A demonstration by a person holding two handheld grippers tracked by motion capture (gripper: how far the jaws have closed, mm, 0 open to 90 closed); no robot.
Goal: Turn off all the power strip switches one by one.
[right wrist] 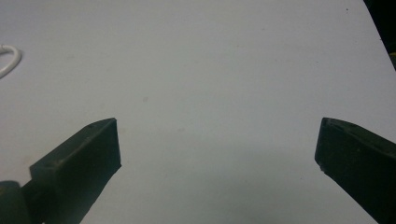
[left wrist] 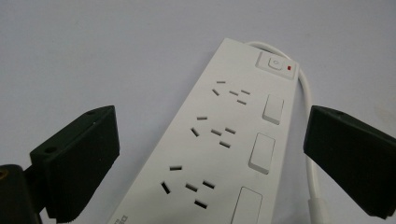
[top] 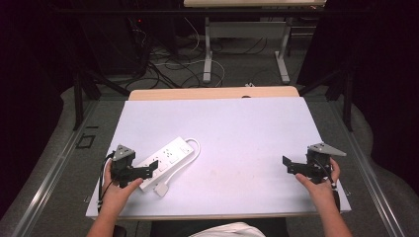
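A white power strip [top: 169, 159] lies at an angle on the left of the white table top [top: 237, 123]. Its cable [top: 195, 148] loops back from the far end to a plug [top: 162, 189] near the front. My left gripper [top: 152, 169] is open at the strip's near end. In the left gripper view the strip [left wrist: 219, 135] runs between the two spread jaws of this gripper [left wrist: 210, 161], with its sockets, rocker switches and a red-lit main switch [left wrist: 275, 63] facing up. My right gripper [top: 288, 165] is open and holds nothing. It [right wrist: 217, 158] hovers over bare table.
A wooden table edge [top: 212, 93] shows behind the white top. Beyond it are a desk's metal legs [top: 207, 54] and loose cables on the floor [top: 168, 64]. A bit of the white cable [right wrist: 9, 58] shows far left in the right gripper view.
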